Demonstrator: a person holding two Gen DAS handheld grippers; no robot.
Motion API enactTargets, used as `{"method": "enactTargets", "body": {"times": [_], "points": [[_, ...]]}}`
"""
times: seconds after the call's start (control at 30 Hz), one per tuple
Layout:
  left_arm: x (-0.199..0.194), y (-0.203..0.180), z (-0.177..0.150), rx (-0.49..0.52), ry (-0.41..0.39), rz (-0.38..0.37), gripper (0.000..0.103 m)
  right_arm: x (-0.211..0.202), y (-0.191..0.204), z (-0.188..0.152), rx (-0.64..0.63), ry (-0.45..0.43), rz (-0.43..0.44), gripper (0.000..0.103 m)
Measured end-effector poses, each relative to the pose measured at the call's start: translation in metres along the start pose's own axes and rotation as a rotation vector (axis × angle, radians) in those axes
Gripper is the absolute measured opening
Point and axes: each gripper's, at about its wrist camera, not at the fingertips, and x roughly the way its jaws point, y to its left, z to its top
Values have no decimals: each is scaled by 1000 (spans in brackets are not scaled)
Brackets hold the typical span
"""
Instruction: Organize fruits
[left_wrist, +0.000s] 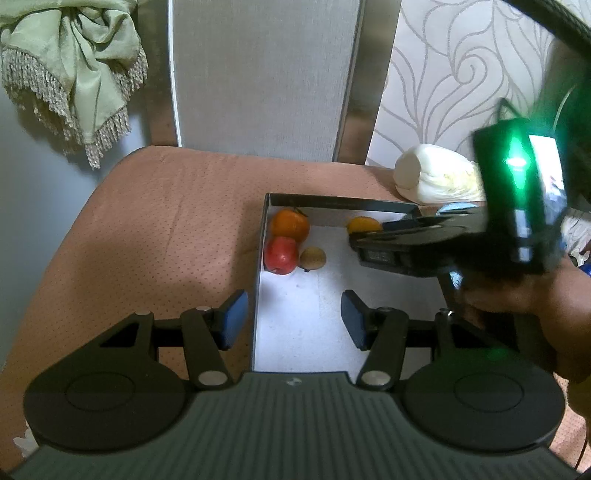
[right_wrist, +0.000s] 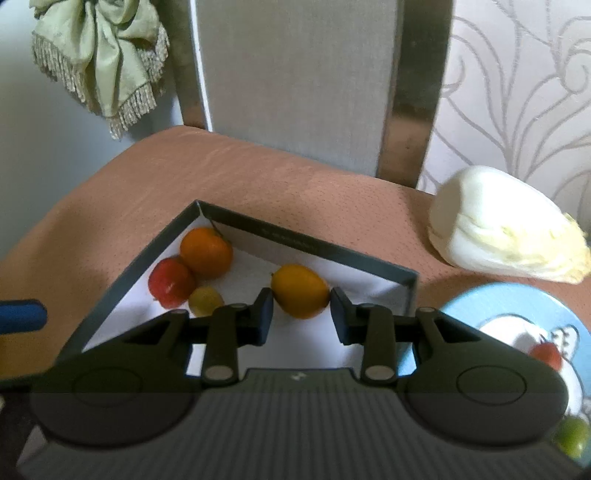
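**Four fruits in the box, more waiting on the plate**

Four fruits lie inside the shallow dark-walled box (right_wrist: 129, 273) on the brown cloth (right_wrist: 258, 184): an orange (right_wrist: 206, 252) in the far corner, a red apple (right_wrist: 170, 283) touching it, a small yellow-green fruit (right_wrist: 205, 300) just beside those two, and one yellow-orange fruit (right_wrist: 300, 291) apart from them near the far wall.

That last fruit sits between the fingers of the right gripper (right_wrist: 301, 319), whose jaws are opening; the pads stand just clear of its sides, so it looks set down, not carried. Grouping everything in one box seems to be the aim.

One left gripper (left_wrist: 295, 319) hangs half open and empty over the box's near left wall, probably waiting.

One blue plate (right_wrist: 480, 306) beside the box holds at least two more fruits, a red one (right_wrist: 548, 352) and a green one (right_wrist: 572, 437). One pale cabbage (right_wrist: 506, 236) lies beyond it.
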Motion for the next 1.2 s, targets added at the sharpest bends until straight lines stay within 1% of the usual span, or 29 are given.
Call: {"method": "enactTargets", "body": {"times": [0.1, 0.17, 0.33, 0.5, 0.63, 0.77, 0.87, 1.03, 1.1, 1.17, 1.2], "points": [[4, 1, 0, -1, 1, 1, 62, -19, -8, -8, 50, -21, -1, 37], [8, 1, 1, -5, 2, 2, 62, -36, -11, -16, 59, -44, 2, 37], [18, -6, 5, -3, 6, -9, 62, -83, -14, -35, 96, -125, -6, 37], [31, -18, 10, 20, 4, -37, 62, -125, -13, -52, 104, -184, -19, 37], [51, -25, 16, 40, 24, -30, 62, -151, -8, -64, 97, -218, -29, 37], [72, -28, 20, 48, 57, -16, 60, -172, -5, -70, 106, -245, -27, 37], [83, -29, 22, 59, 67, -2, 60, -183, -3, -73, 116, -256, -26, 37], [90, -34, 27, 74, 59, -5, 60, -193, 0, -77, 118, -260, -32, 37], [95, -35, 28, 80, 67, -10, 54, -196, 0, -78, 124, -260, -35, 37], [103, -39, 28, 100, 84, -10, 40, -199, 0, -80, 130, -261, -42, 37], [107, -38, 27, 98, 94, -8, 36, -201, 1, -81, 133, -262, -45, 37]]}}
